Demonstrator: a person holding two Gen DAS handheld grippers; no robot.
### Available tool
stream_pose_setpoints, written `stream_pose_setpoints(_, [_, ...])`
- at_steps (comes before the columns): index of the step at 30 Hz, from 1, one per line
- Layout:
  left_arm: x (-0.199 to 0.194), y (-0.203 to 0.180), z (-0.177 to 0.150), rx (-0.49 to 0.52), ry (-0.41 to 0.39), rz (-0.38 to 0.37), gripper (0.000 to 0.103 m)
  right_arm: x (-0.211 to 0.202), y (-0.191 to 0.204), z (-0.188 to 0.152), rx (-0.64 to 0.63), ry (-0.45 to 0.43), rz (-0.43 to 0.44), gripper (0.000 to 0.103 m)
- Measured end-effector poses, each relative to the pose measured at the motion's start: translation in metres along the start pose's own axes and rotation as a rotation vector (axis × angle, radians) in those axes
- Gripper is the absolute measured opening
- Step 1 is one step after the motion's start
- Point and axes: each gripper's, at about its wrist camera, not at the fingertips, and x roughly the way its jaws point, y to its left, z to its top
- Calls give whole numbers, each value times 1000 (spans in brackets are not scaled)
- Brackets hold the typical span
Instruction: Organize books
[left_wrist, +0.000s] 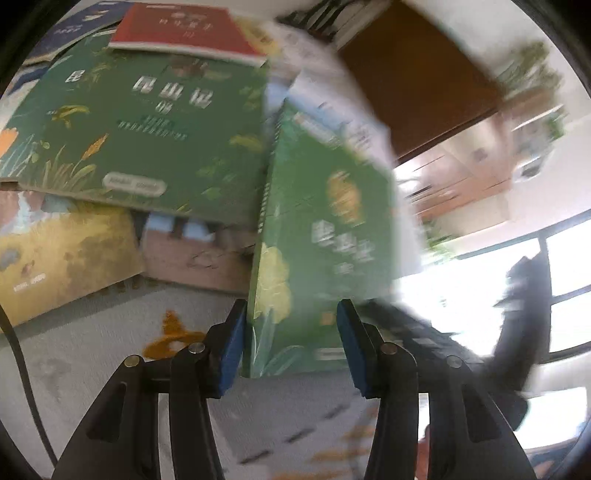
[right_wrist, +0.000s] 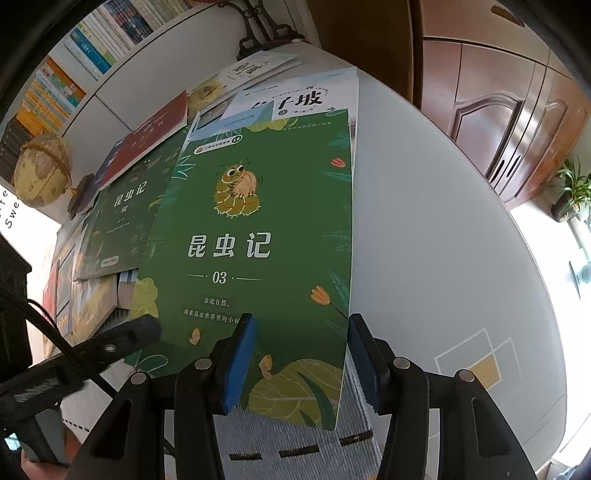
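Looking down the right gripper, I had the green insect book wedged between the blue pads, clamped near its bottom right corner. My left gripper pinched the same book at its lower edge, cover tilted up. More books piled up at frame left, overlapping. Right of the book's edge, the white table had loads of bare room to its curved rim.

Green book smearing with motion blur, title unreadable, shelf book spines too small, yellow book lying partly covered
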Motion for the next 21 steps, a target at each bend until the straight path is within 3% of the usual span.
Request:
stream_pose_setpoints(3, [-22,-9,5,-22,-62,-231,45,0,-3,1,17,2,32,50])
stream_pose_setpoints(5, [-23,-19,9,18,-73,-210,45,0,-5,2,43,9,72,51])
stream_pose_setpoints(8, [-5,-22,16,66,-44,-106,45,-2,-6,1,53,10,81,51])
stream_pose_setpoints(10, [11,-10,18,16,9,-102,45,-4,-7,0,61,12,102,50])
stream_pose_setpoints(14, [25,-6,19,0,10,-96,45,-10,-9,1,80,9,120,51])
stream_pose_setpoints(16, [30,-2,22,-52,29,-162,45,-13,-10,3,87,8,132,51])
stream_pose_setpoints(18, [29,6,24,-145,41,-281,45,-17,-11,5,103,10,153,53])
stream_pose_setpoints(21, [25,13,27,-259,45,-460,45,-21,-18,10,139,20,202,68])
